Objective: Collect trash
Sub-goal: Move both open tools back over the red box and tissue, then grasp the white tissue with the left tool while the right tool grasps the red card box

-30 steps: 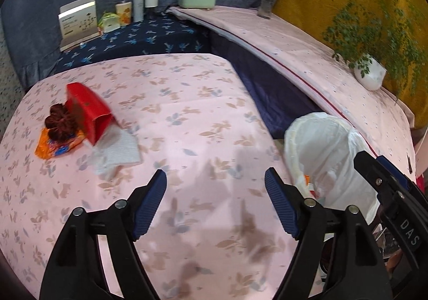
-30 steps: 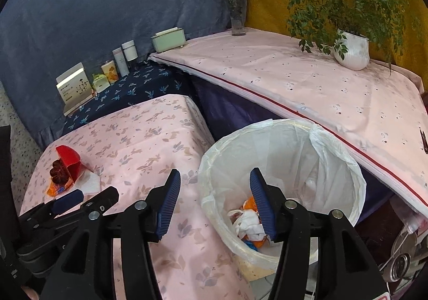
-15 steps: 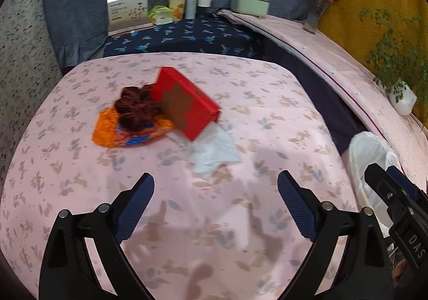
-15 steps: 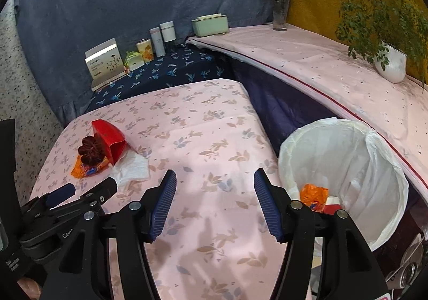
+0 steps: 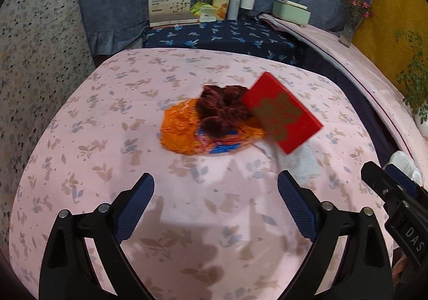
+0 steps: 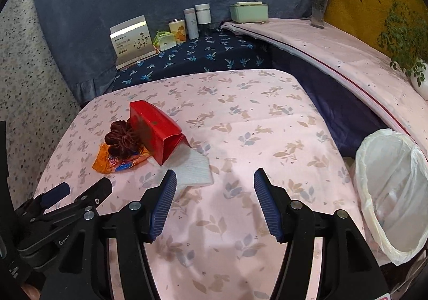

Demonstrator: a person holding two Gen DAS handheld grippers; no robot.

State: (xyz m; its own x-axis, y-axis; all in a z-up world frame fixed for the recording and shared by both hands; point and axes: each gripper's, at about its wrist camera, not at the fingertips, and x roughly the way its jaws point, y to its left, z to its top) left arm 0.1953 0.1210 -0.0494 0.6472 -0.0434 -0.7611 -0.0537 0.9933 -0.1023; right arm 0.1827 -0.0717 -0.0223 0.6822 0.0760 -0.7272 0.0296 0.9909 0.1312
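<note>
A: Jaws? 
B: Left gripper (image 5: pixel 215 203) gapes wide, just opened further, empty. Right gripper (image 6: pixel 215 205) partly spread, also just widened, empty.
A: The trash?
B: Frame centre: red box (image 5: pixel 281 112) tilted on orange wrapper (image 5: pixel 182 131), dark scrunchie (image 5: pixel 222 110), white tissue (image 6: pixel 194 166). Lined bin (image 6: pixel 393 193) at right edge.
</note>
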